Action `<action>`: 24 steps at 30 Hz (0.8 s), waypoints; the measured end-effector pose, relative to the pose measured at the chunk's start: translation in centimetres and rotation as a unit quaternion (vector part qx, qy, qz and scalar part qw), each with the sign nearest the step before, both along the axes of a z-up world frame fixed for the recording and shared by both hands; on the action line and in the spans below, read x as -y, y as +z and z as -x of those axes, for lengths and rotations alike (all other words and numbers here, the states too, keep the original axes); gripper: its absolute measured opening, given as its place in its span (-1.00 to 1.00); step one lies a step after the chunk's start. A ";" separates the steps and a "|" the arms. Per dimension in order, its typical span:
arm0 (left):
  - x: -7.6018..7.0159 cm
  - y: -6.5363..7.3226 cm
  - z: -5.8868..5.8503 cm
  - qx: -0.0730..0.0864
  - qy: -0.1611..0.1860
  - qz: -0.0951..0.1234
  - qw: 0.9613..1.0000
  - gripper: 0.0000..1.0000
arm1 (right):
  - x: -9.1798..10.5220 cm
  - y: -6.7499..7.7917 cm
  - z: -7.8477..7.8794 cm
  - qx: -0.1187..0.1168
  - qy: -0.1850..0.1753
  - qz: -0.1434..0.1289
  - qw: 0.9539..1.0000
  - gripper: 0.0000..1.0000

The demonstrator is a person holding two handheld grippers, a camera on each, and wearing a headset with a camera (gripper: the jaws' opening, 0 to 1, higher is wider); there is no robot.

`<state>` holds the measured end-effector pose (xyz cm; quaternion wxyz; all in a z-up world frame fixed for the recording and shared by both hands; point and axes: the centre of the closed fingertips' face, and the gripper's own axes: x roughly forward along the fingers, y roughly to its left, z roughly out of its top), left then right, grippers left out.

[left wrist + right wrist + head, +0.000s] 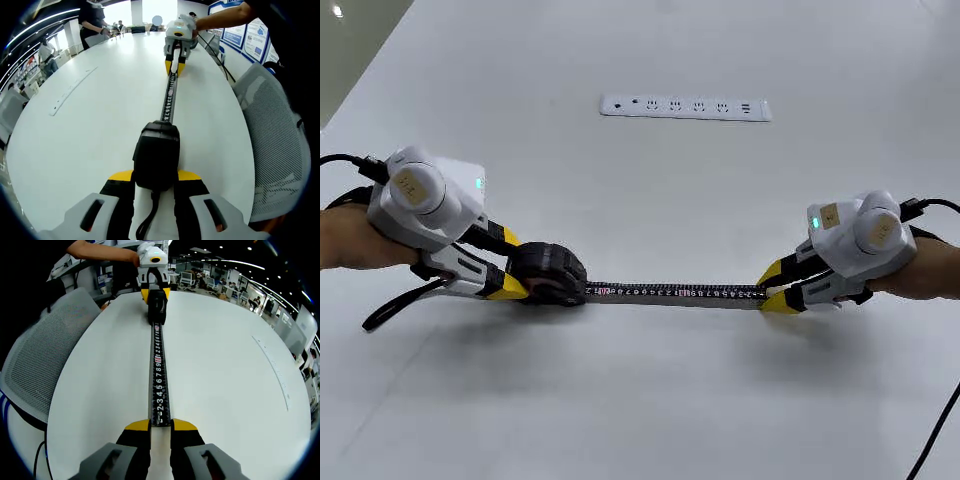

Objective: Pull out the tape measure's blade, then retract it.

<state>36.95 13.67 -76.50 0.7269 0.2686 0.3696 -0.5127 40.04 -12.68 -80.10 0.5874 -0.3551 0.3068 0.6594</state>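
Case [548, 272] lies on the table [640, 410], clamped in the left gripper [515, 265]. The blade [675, 292] runs straight out of the case along the tabletop to the right gripper [773, 289], whose jaws pinch the blade's tip. We judge the pull-out about done (low numbers sit at the tip end). Next we'd walk the tip back toward the case, slow and in line, so it doesn't snap or kink. On the far side of the case a power strip [685, 107] lies flat. On our side of the case is a mesh chair [272, 145]. The room is an open office, with people at the table's end.
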 end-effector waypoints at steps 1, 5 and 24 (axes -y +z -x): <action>0.0 0.0 0.0 0.000 -0.001 -0.001 1.000 -0.51 | 0.0 0.0 0.0 0.000 0.001 0.002 1.000 -0.79; 0.0 0.0 0.0 0.001 -0.002 -0.003 1.000 -0.51 | 0.0 0.0 -0.1 0.001 0.005 0.007 1.000 -0.78; 0.0 0.0 -0.2 0.007 -0.011 -0.015 1.000 -0.49 | 0.1 -0.2 -0.6 0.009 0.006 0.018 1.000 -0.73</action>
